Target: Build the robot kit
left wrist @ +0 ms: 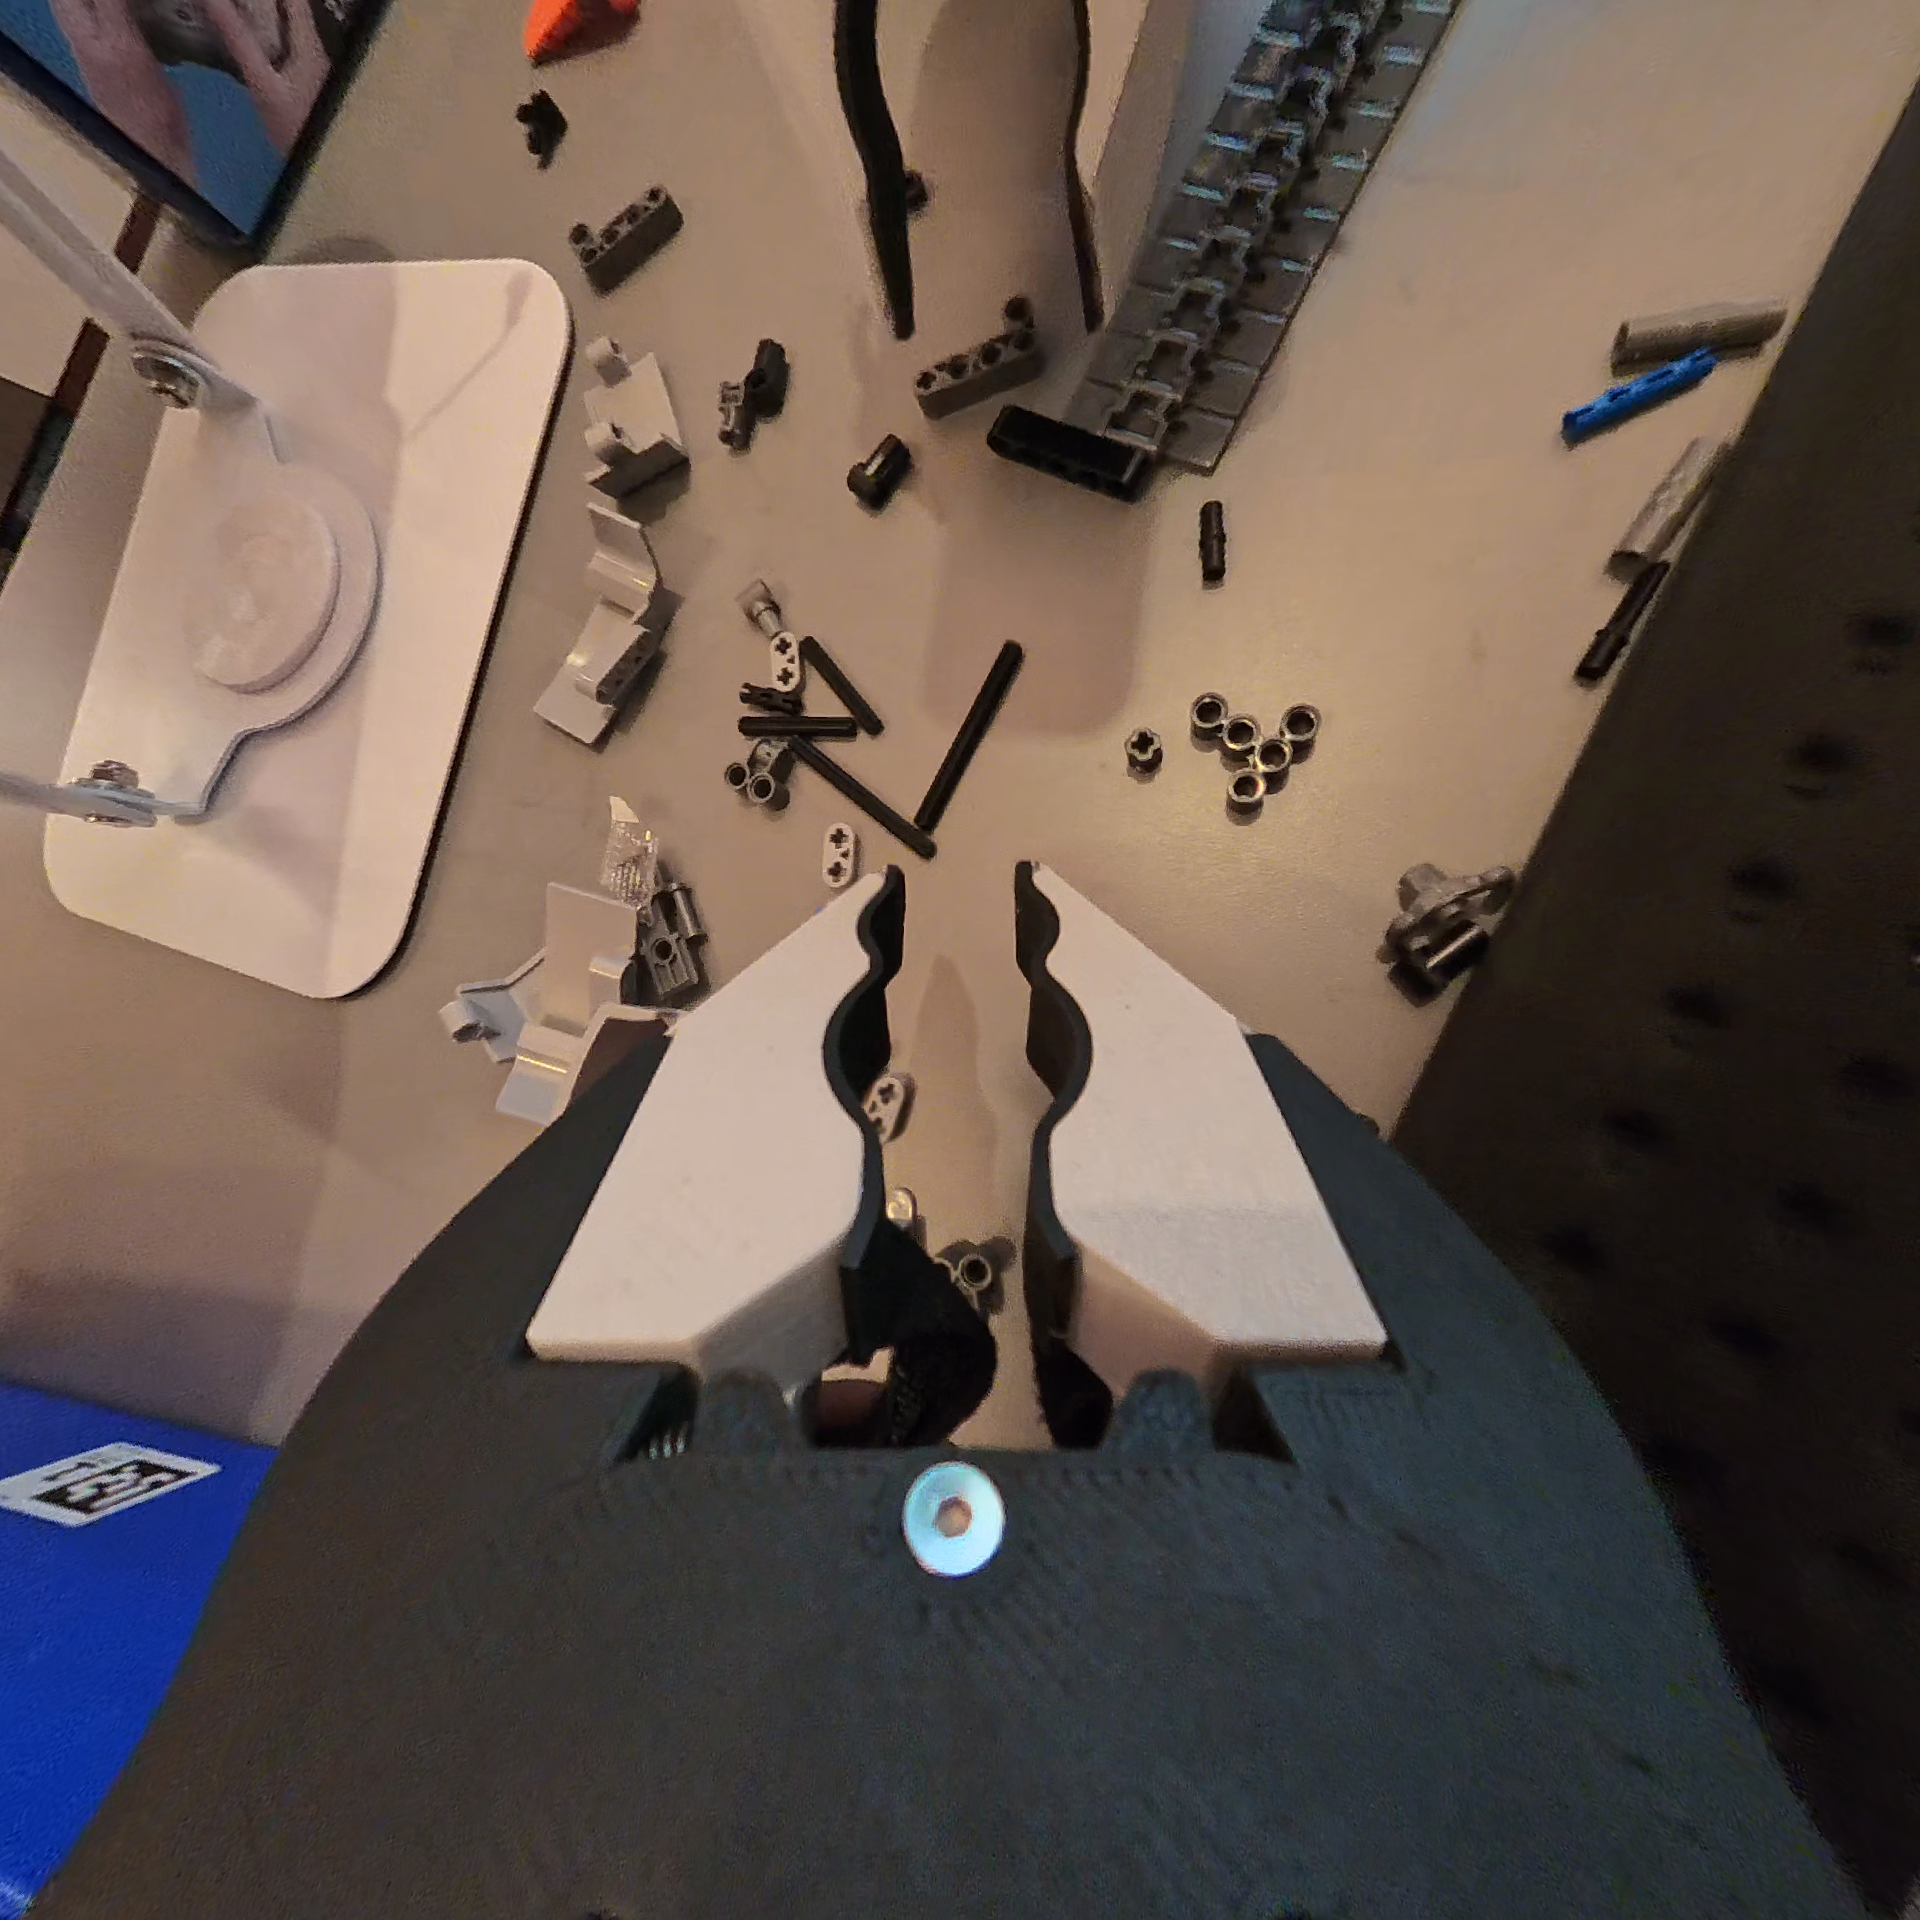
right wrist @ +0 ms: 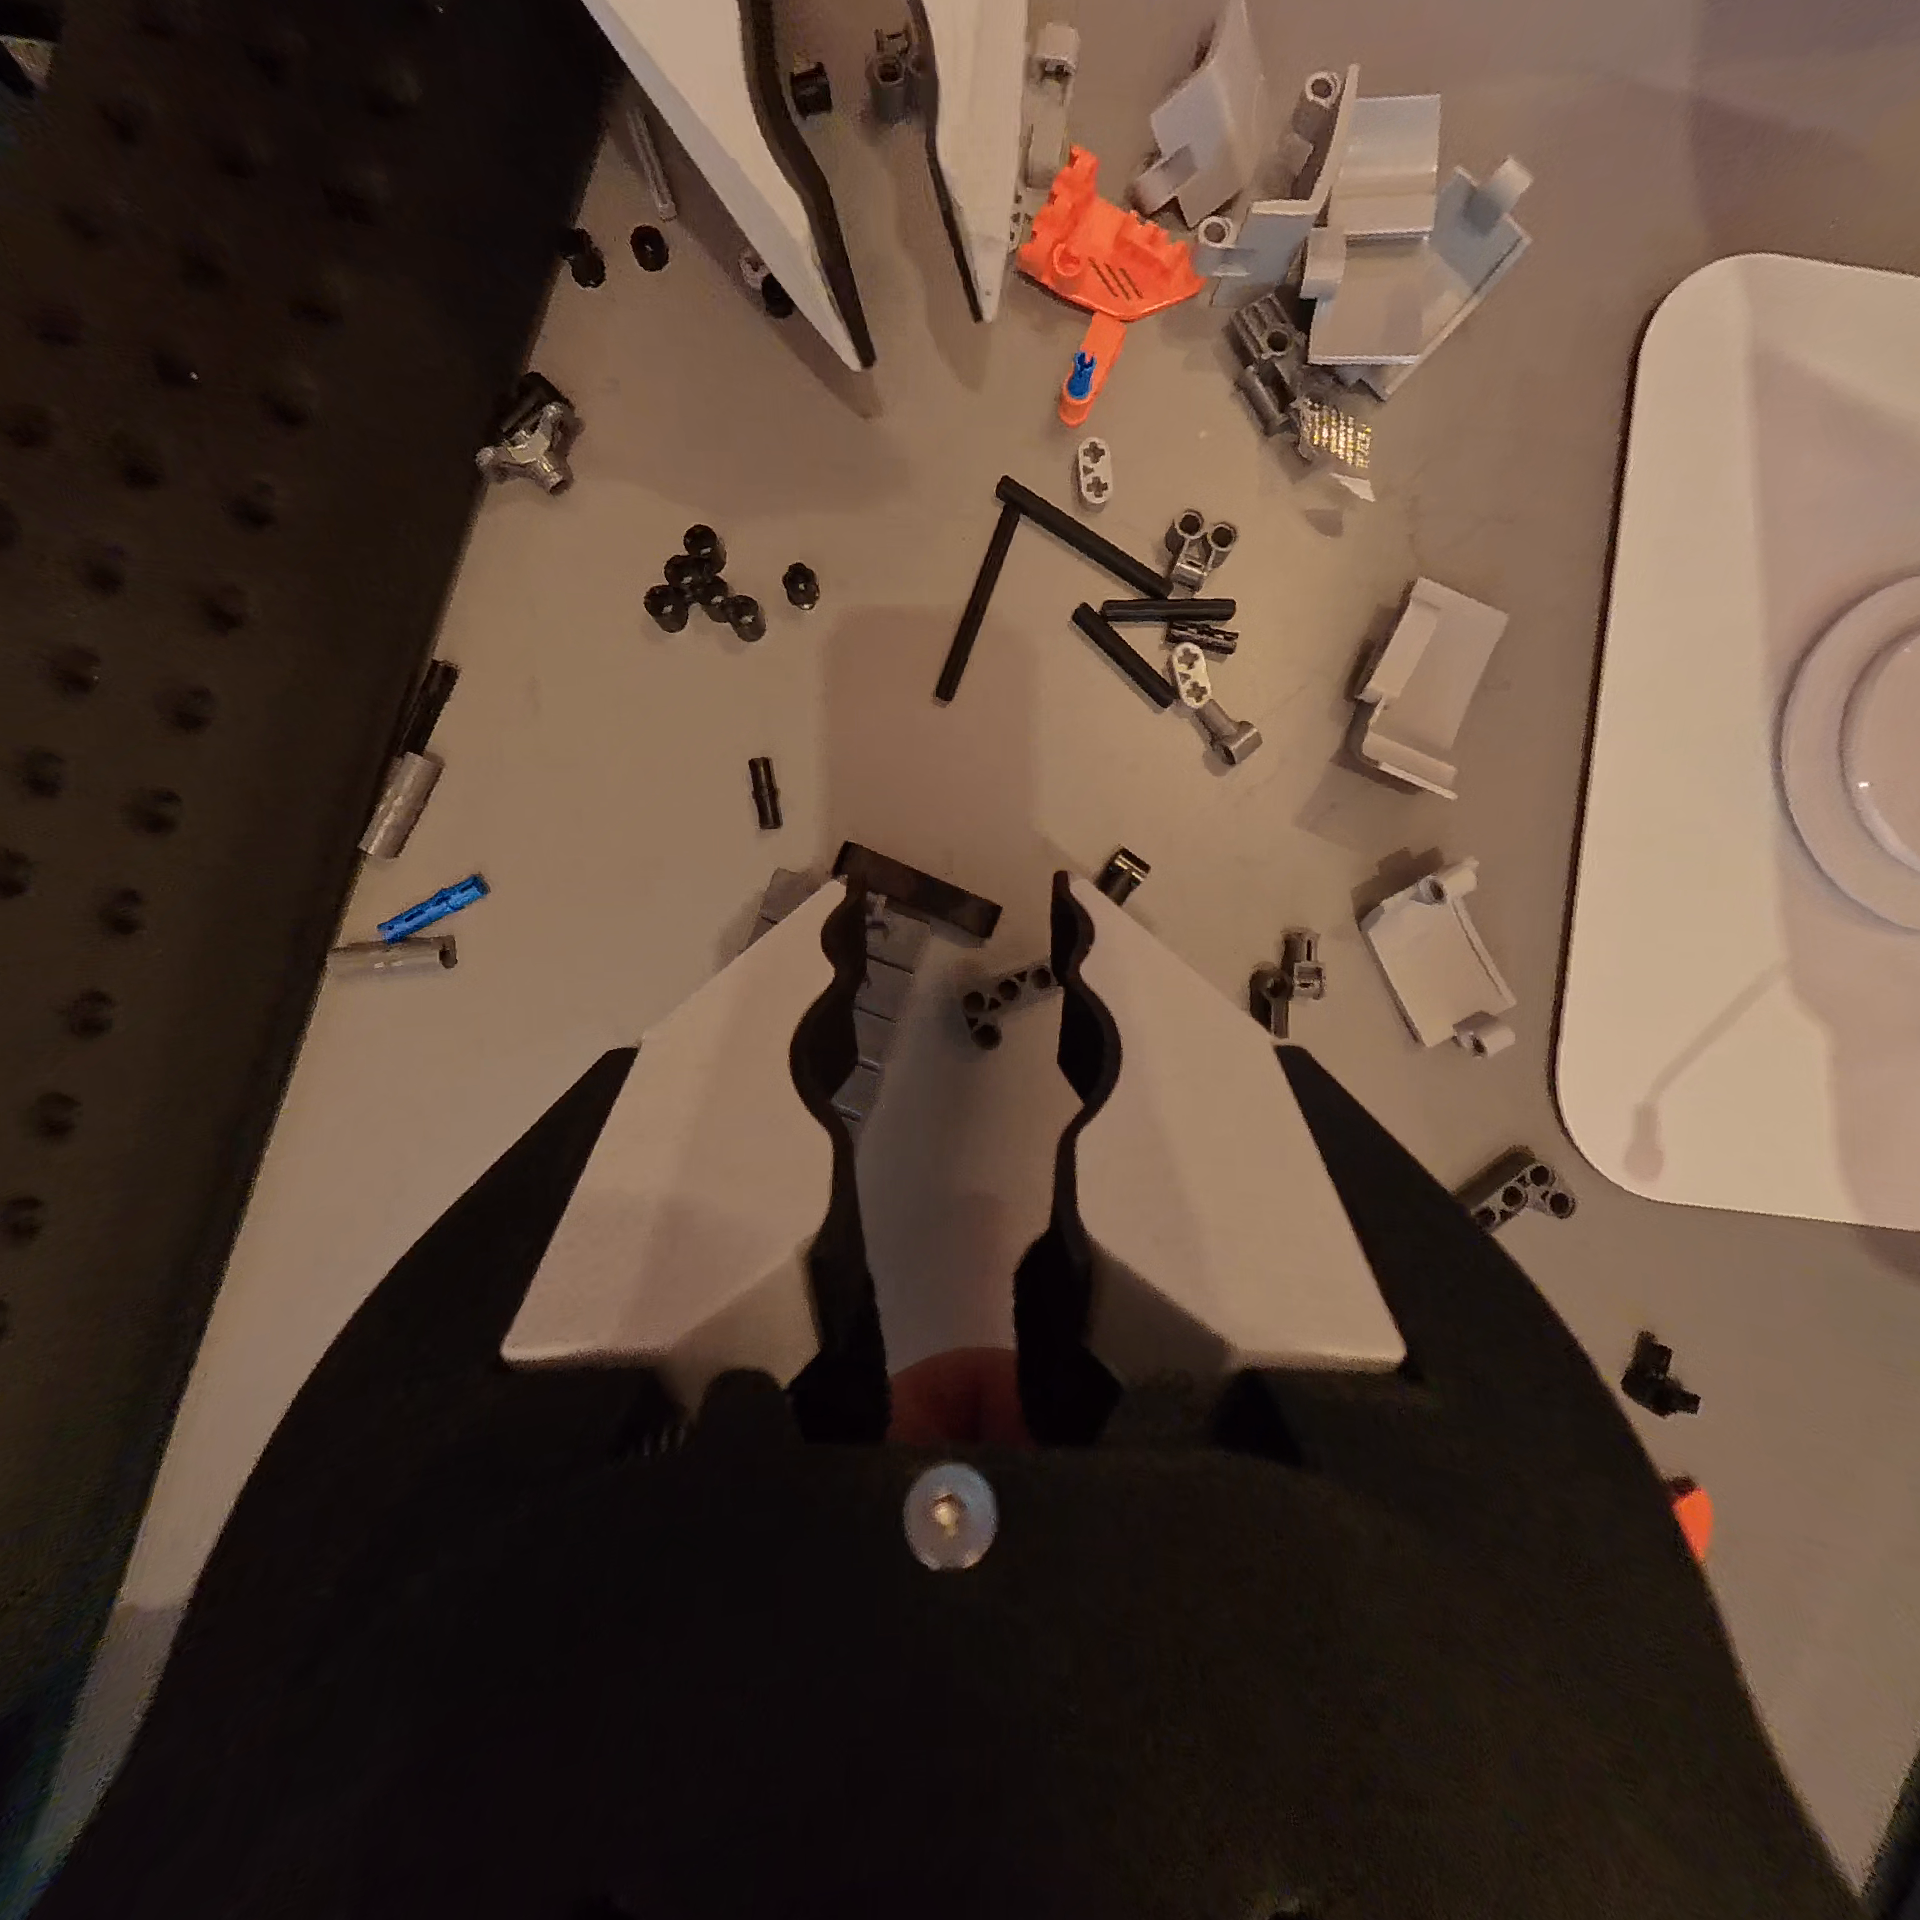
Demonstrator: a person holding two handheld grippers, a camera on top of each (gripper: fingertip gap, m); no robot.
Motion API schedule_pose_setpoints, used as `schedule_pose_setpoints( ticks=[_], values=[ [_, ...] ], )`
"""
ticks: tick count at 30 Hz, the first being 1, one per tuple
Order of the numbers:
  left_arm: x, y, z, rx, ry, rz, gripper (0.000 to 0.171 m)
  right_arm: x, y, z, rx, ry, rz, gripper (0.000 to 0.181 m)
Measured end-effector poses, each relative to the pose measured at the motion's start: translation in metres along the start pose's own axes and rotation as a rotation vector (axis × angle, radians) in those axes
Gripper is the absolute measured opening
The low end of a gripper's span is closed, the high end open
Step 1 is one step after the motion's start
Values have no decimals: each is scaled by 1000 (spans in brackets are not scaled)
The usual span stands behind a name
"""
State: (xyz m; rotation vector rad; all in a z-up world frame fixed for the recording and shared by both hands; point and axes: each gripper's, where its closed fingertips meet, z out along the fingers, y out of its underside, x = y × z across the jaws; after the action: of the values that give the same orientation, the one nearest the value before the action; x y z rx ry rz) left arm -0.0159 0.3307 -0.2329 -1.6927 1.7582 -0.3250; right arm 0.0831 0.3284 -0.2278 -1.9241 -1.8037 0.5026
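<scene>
Grey-white fingers with dark wavy liners make up both tongs, and both stand apart with nothing between them. Beneath the left tongs [left wrist: 958, 864] several small parts are half hidden: a pale two-hole link [left wrist: 889, 1103] and a grey ring [left wrist: 974, 1270] peep out in the gap, the rest covered by the fingers. At 12 o'clock from the tips, just beyond them, lie crossed black axle rods [left wrist: 968, 734]; a cluster of grey bushings [left wrist: 1252, 750] sits at 1 o'clock, and light grey panel pieces [left wrist: 613, 634] at 10 o'clock beside a white stand base [left wrist: 447, 343]. The grey counter [left wrist: 1403, 582] carries all this; at 3 o'clock a dark board with holes [left wrist: 1704, 1039] is blurred and cut off by the frame. A grey tread strip [left wrist: 1236, 260] runs off the top edge. The right tongs [right wrist: 954, 878] hover over that same kind of tread [right wrist: 883, 997], which shows only in the gap between the fingers, its black end beam [right wrist: 920, 883] just at the left tip. A dark grey angled beam [right wrist: 1006, 997] lies against the right finger's inner edge. At 12 o'clock, well apart, the other tongs' fingers enter from the top, cut off, with an orange piece [right wrist: 1101, 249] at 1 o'clock.
</scene>
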Motion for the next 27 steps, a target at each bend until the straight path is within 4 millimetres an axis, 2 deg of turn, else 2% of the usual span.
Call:
schedule_pose_setpoints(
  ticks=[3, 6, 9, 13, 16, 22, 25, 27],
  values=[
    [-4, 0, -1, -22, -23, 32, 19, -5, -3, 1, -6, -8, -18, 33],
    [-10, -1, -20, 14, -29, -8, 19, -11, -5, 0, -11, -19, -35, 33],
    [1, 7, -37, 12, 24, -11, 20, -14, -8, -2, -8, -25, -43, 33],
    [24, 15, -47, 6, 90, 3, 20, -18, -9, -4, -16, -32, -57, 35],
    [37, 23, -47, 0, 112, 15, 20, -22, -17, -16, -14, -14, -87, 40],
    [43, 35, -41, 9, 95, -20, 19, -25, -38, -61, 4, 130, -132, 42],
    [41, 37, -44, 27, 71, -33, 19, -29, -33, -71, -17, 185, -127, 42],
    [35, 37, -46, 48, 37, -45, 17, -33, -25, -69, -25, 196, -88, 42]
  ],
)
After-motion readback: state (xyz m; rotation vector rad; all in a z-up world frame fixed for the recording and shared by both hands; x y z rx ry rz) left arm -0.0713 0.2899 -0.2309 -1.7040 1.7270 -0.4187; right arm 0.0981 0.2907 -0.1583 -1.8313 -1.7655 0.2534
